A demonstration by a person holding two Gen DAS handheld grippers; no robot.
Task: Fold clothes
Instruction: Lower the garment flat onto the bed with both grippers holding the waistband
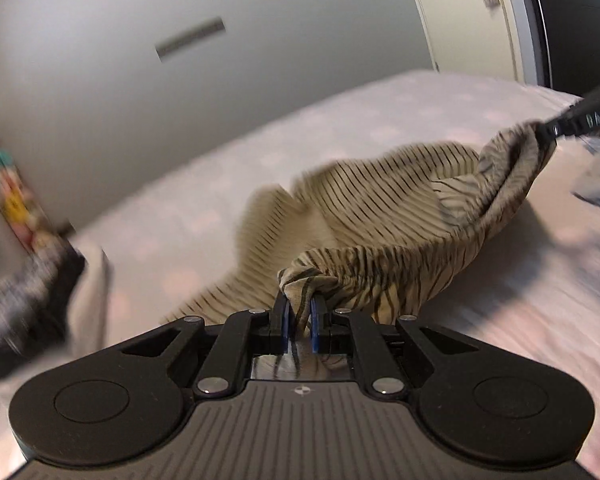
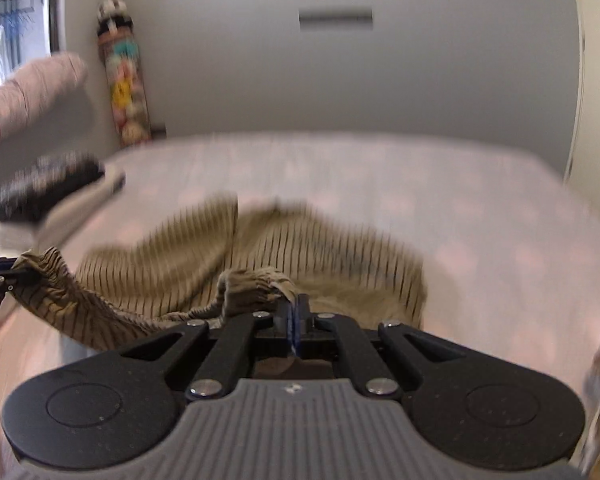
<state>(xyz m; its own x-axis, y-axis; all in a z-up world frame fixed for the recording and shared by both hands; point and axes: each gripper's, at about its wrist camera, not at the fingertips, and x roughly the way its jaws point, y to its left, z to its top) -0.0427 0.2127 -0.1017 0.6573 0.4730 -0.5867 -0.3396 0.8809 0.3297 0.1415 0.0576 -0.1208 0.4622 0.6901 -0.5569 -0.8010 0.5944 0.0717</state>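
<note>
A beige garment with thin dark stripes (image 1: 380,216) hangs and drapes over the pale pink bed (image 1: 220,184). My left gripper (image 1: 300,312) is shut on a bunched edge of it, close to the camera. The right gripper (image 1: 556,128) shows at the far right of the left wrist view, pinching the garment's other end, so the cloth sags between the two. In the right wrist view my right gripper (image 2: 294,312) is shut on a gathered hem of the striped garment (image 2: 260,248), and the left gripper (image 2: 4,276) holds the cloth at the left edge.
A stack of folded clothes, dark on white (image 2: 48,192), lies on the bed's left side. A sleeve of the person (image 2: 32,92) shows above it. A colourful tall object (image 2: 126,76) leans in the wall corner. More cloth (image 1: 596,192) lies at the right.
</note>
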